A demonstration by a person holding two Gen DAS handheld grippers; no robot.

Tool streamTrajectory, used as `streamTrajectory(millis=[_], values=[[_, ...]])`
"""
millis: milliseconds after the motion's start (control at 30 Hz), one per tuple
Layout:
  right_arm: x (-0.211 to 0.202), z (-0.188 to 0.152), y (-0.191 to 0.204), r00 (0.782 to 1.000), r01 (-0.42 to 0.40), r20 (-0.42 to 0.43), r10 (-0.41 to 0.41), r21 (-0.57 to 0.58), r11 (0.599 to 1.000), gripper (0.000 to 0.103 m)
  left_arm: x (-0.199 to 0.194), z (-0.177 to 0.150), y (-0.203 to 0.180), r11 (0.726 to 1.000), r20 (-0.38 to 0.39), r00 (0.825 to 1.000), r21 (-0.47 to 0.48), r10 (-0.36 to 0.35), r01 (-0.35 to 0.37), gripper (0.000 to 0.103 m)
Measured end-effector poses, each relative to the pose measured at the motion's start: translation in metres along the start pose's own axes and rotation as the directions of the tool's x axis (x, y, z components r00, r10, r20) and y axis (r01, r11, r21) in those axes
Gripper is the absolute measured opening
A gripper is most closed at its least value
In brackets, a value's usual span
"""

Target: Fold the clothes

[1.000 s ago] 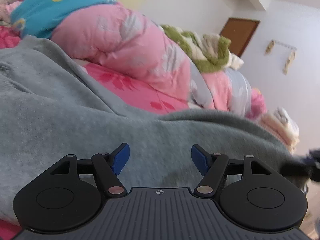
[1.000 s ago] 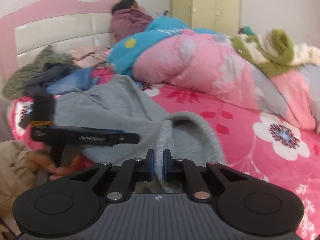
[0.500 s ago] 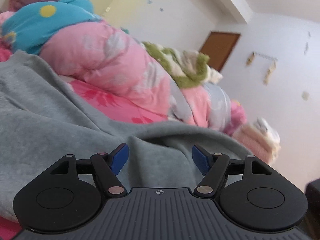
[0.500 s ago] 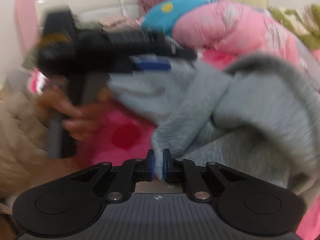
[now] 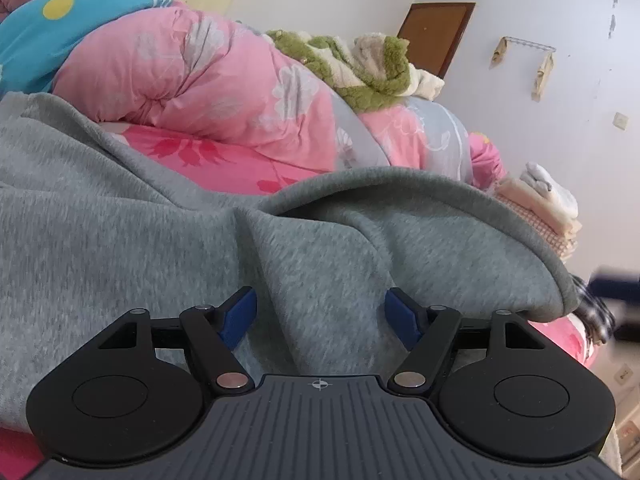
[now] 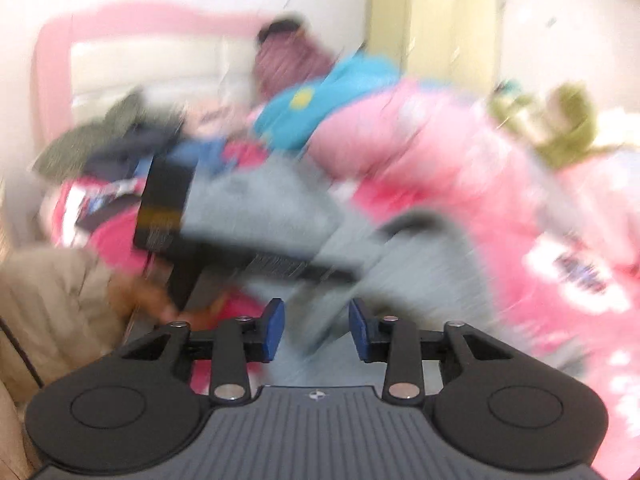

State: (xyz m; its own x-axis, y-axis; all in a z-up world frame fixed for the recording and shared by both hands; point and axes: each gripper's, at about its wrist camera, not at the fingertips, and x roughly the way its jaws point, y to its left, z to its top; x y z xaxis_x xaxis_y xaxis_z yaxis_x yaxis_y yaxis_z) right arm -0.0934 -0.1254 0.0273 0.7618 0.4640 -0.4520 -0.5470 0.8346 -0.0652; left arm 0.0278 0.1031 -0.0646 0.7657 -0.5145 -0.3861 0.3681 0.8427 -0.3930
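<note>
Right wrist view smeared by blur: your right gripper [image 6: 316,330] spread, empty; garment [image 6: 264,212] grey on bed [image 6: 560,280]. Your left gripper [image 5: 320,314] spread over garment [image 5: 120,240], lower part cut off.

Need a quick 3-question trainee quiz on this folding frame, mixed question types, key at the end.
1. True or false: the right claw is clamped on the grey garment.
2. Multiple choice: what lies on top of the pink quilt in the left wrist view? A) a green and cream blanket B) a laptop C) a pair of shoes
3. Fill in: both fingers of the left claw stand ____, with grey fabric between them.

Key: 1 false, its fingers stand apart. 2 A. 3 apart (open).
</note>
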Motion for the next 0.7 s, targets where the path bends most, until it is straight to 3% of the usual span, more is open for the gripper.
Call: streamTrajectory(millis=[133,333,400,467,700], values=[[-0.004,-0.001,-0.032,0.988,0.151,-0.026,-0.15,0.022,0.988,0.043,0.002,-0.001,0.001,1.0,-0.006,1.0,-0.003,0.012,-0.012,0.076],[0.02,-0.023,-0.05,0.961,0.256,-0.104,-0.257,-0.023,0.966,0.042,0.005,-0.004,0.003,1.0,-0.018,1.0,-0.01,0.023,-0.023,0.079],[0.033,-0.027,-0.057,0.958,0.256,-0.13,-0.256,-0.02,0.967,0.032,0.005,-0.004,0.002,1.0,-0.022,0.999,-0.006,0.029,-0.029,0.079],[0.039,-0.026,-0.065,0.963,0.233,-0.143,-0.23,0.004,0.972,0.003,0.007,-0.004,0.002,0.999,-0.031,0.999,-0.001,0.038,-0.038,0.079],[0.032,0.027,-0.082,0.942,0.336,0.0,-0.336,-0.025,0.942,0.003,0.011,-0.003,0.003,0.998,-0.066,0.996,0.006,0.064,-0.064,0.079]])
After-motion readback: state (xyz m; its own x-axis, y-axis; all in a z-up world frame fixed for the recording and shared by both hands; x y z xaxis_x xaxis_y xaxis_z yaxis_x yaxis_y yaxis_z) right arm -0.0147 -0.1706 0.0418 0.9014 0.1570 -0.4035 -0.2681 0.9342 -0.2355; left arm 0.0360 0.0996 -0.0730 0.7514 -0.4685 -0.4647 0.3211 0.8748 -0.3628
